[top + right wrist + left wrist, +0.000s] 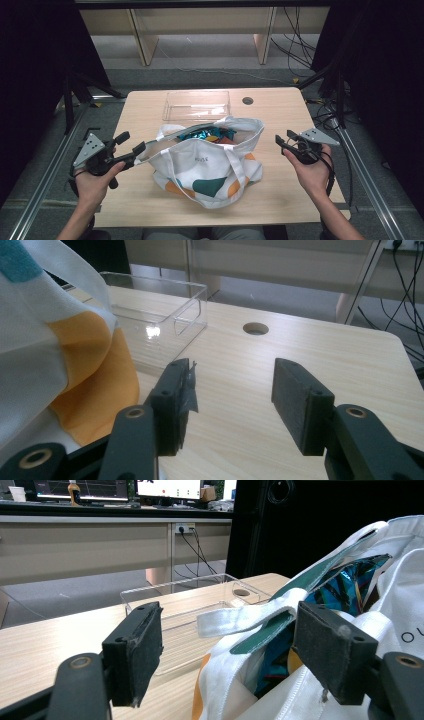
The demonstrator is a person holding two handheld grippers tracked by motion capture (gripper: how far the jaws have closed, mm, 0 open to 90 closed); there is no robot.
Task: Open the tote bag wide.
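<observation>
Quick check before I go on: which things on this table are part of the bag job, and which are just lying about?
In the job:
- white cloth tote bag with orange and green patches
- its white-and-green strap, between the open left tongs
- shiny blue-green packets inside the bag
- open right tongs

Lying about:
- clear plastic tray
- round cable hole in the tabletop

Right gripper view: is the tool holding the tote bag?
No. The right tool has open jaws with only bare table between them, and the tote bag sits off to the side.
</observation>
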